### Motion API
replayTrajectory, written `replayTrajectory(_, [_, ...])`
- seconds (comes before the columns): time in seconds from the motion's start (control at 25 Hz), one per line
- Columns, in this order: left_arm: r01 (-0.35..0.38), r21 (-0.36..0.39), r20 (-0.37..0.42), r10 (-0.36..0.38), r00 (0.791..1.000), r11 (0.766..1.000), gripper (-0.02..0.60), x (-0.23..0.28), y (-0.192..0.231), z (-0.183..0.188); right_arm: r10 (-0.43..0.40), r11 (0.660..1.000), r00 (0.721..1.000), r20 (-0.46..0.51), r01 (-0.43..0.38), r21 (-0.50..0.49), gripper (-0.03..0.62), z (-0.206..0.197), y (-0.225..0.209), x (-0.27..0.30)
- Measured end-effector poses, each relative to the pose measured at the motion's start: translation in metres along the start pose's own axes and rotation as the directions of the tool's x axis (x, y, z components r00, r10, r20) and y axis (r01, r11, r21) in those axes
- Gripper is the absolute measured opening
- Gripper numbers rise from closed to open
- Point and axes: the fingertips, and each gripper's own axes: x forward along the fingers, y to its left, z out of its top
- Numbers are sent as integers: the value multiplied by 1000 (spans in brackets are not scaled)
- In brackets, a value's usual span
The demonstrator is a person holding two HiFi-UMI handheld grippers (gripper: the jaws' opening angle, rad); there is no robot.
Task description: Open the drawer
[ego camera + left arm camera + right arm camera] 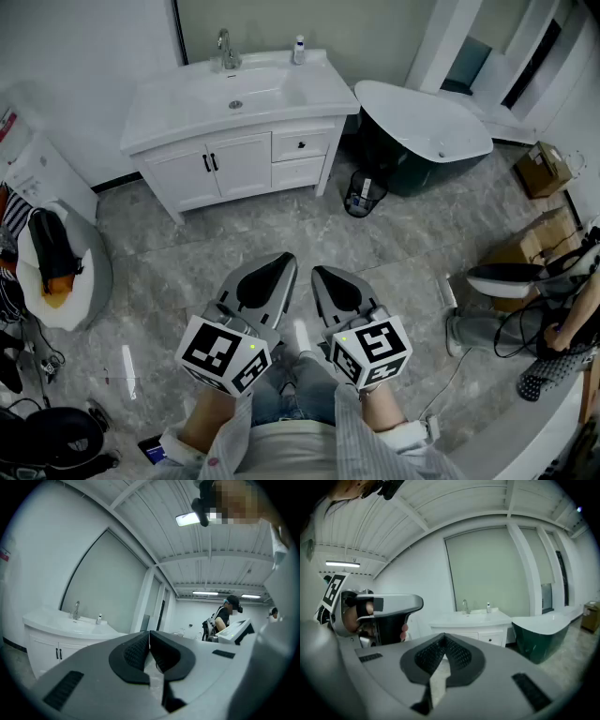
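On vanity [169,108] top: faucet [225,52] at back edge, bottle [298,47] near back right corner. In vanity front: doors [214,164] left, drawer [302,145] right. Right of vanity: tub [422,122], with bin [361,195] on floor [281,234] before the gap between them.

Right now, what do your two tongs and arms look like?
The left tongs and right tongs are smooth grey shells with black ribbed pads inside. Each carries a white cube with black square patterns and a tiny green light. The sleeves are pale.
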Motion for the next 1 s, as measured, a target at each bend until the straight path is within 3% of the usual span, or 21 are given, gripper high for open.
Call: replayTrajectory(1.0, [81, 11, -10, -80, 997, 997, 17, -9, 28, -9, -73, 997, 997, 6, 73, 22, 5, -14, 17, 21])
